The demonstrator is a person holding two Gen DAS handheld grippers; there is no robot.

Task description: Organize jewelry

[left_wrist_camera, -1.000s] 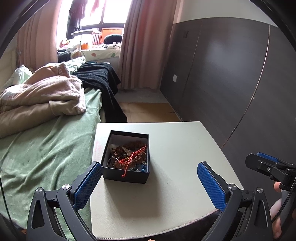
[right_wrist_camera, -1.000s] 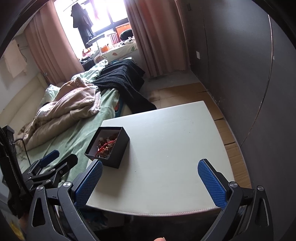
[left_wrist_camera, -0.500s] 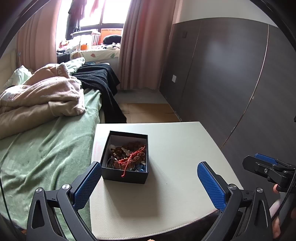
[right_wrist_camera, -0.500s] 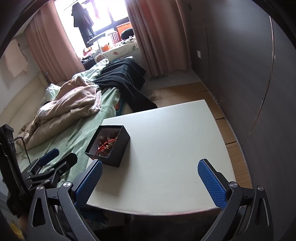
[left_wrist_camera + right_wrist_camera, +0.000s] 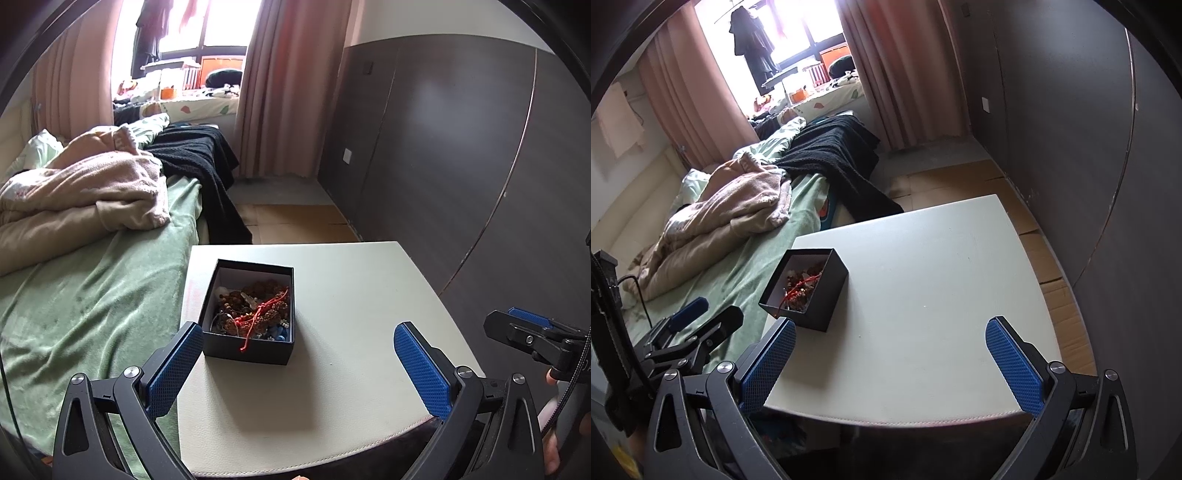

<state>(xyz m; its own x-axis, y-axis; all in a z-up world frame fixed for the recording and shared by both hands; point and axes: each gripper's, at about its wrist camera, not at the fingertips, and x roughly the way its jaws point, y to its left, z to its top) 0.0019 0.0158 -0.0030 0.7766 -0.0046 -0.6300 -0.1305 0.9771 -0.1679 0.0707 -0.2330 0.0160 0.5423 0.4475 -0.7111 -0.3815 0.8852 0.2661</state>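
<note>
A small black box [image 5: 249,350] stands on the left part of a white table [image 5: 351,317]. It holds a tangle of jewelry [image 5: 255,310]: brown beads, a red cord, some blue and white pieces. My left gripper [image 5: 299,363] is open and empty, just in front of the box. My right gripper [image 5: 892,362] is open and empty over the table's near edge, to the right of the box [image 5: 827,295]. The right gripper also shows at the right edge of the left wrist view [image 5: 532,332].
A bed [image 5: 92,288] with a green sheet, a beige blanket [image 5: 81,195] and a black garment [image 5: 199,158] adjoins the table's left side. A dark panelled wall [image 5: 461,147] runs along the right. Cardboard [image 5: 295,221] lies on the floor beyond the table.
Both grippers have drifted very slightly nearer the table; the box looks a little closer. Nothing was grasped or moved.
</note>
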